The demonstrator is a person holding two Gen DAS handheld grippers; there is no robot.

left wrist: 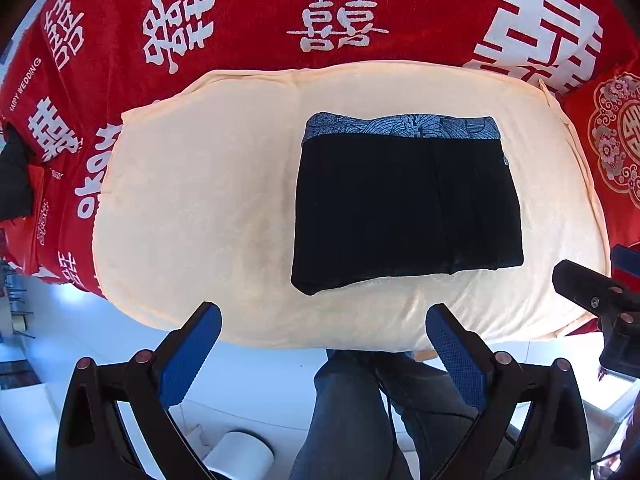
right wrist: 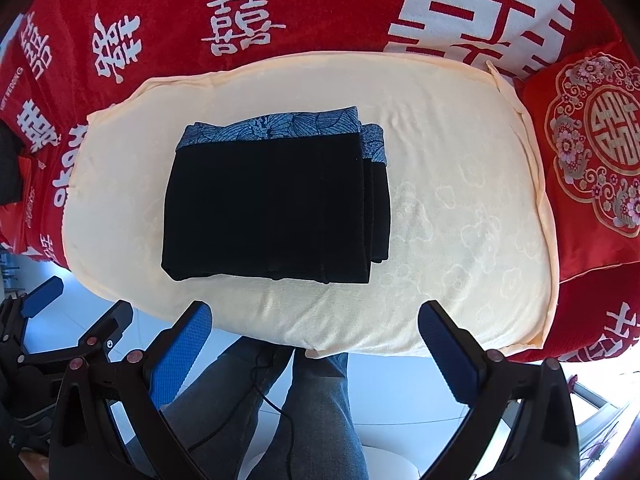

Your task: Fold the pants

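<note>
- The pants lie folded into a compact black rectangle on the cream blanket, toward its far right part (patterned blue waistband along the far edge).
- The left gripper hangs over the blanket's near edge, jaws spread wide, holding nothing.
- The right gripper does likewise, empty and spread.
- The red bedspread lies beneath the blanket.

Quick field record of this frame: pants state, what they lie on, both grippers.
pants: black pants with blue patterned waistband, folded into a compact rectangle, waistband at far edge
support: cream textured cushion, pants lie flat on it
backdrop: red cloth with white characters
left gripper: open, empty, short of the cushion's near edge
right gripper: open, empty, apart from pants
contact: neither gripper touches the pants
</note>
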